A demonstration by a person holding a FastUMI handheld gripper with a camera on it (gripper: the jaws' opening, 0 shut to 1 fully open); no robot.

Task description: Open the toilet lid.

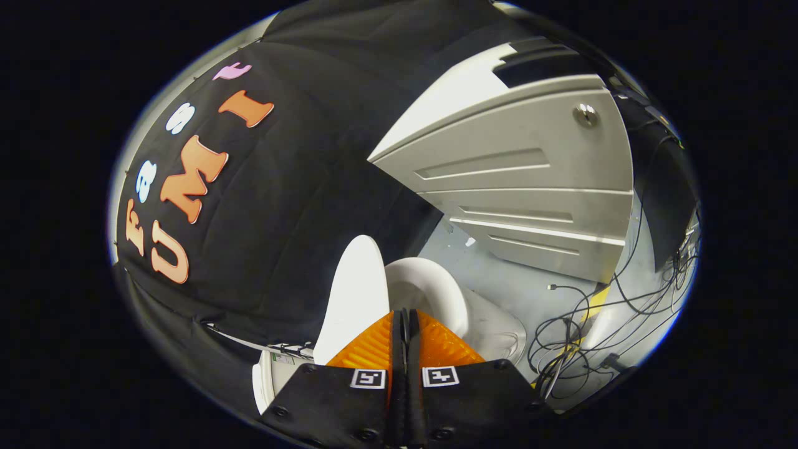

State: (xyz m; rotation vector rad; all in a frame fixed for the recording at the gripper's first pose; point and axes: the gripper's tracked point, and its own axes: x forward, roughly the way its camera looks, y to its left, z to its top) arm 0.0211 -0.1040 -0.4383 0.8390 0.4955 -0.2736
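black booth wall (293, 206), raised toilet lid (352, 293) beyond closed tongs (406, 318), bowl partly hidden

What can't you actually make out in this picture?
- Gripper fingers sit pressed together; whether they touch the raised toilet lid is unclear, since the fingers cover its near edge.
- Toilet bowl: its inside is hidden behind the fingers and rim.
- Cables on the floor: a tangle, too thin to trace.
- Cabinet: its far end is out of view.
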